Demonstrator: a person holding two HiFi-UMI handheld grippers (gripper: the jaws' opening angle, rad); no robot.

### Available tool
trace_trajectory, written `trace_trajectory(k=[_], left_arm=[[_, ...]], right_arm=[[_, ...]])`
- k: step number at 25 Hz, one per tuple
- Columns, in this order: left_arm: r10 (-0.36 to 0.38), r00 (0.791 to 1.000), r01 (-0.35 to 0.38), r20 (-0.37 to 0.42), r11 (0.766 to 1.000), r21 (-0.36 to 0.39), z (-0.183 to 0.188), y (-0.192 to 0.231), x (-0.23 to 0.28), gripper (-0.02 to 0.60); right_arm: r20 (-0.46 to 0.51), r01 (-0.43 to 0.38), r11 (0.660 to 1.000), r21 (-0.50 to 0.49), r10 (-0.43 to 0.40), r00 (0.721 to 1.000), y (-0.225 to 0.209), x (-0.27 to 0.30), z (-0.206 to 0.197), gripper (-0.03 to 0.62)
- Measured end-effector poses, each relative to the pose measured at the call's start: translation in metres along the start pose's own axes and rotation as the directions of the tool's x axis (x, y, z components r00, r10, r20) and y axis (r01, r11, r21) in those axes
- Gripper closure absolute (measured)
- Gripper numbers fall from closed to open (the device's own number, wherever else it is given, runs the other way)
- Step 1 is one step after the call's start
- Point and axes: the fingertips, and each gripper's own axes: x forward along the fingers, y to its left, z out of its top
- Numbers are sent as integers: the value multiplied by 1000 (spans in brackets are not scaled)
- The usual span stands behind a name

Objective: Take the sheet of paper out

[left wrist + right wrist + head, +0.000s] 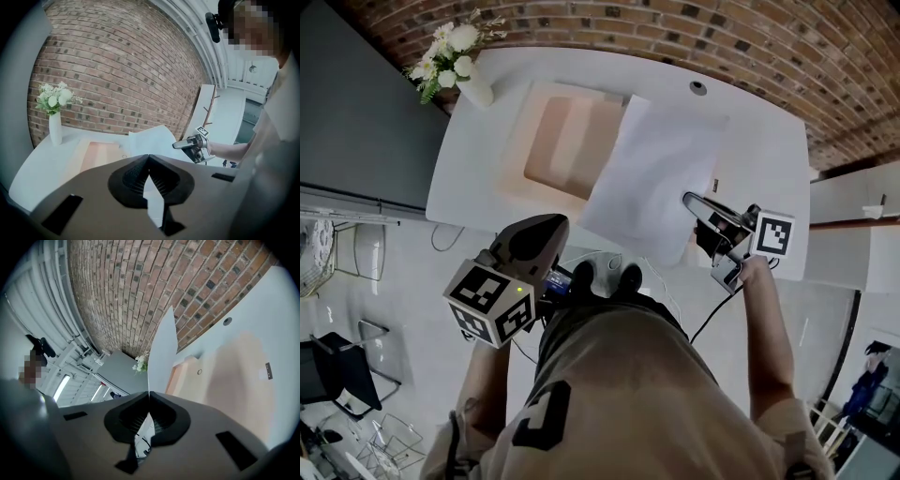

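A white sheet of paper [652, 178] hangs lifted over the white table [759, 141], its far left edge overlapping a flat peach folder [558, 141]. My right gripper [689, 199] is shut on the sheet's near right edge. In the right gripper view the sheet [161, 352] rises edge-on straight out of the closed jaws [149, 393], with the folder [225, 376] beyond. My left gripper [558, 225] is held back off the table's near edge. Its jaws [149, 157] meet at the tip with nothing between them. From there I see the sheet [150, 138] and the right gripper [177, 146].
A white vase of white flowers [455, 61] stands at the table's far left corner. A round cable hole [698, 88] sits near the back edge. A brick wall runs behind the table. A grey partition [356, 103] stands to the left, and wire racks [384, 436] are on the floor.
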Motion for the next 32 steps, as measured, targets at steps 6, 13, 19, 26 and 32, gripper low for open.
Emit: trace_trajectory(k=[6,13,19,26,32], left_arm=[[-44,999,45,-20,999,15,-5,15,-7,568],[-63,998,64,-21,998,24,-4,16,-6,568],[-58,998,59,-28,998,22,-2,13,-1,568],[-56,998,57,-34,998,23,1,10,8,568],[-58,998,59,-26,998,33,6,6,21,568]], right_arm=[[18,10,1000,-30,-9,1000,18,12,-8,569],[28,22,998,-50,-21,999,23,10,-4,569],[22,5,997,-74,-3,1000,28,9,6,569],[11,-10,995,-99,11,1000,30,4,11,569],[15,-16,994,-109,18,1000,27,-5,21,569]])
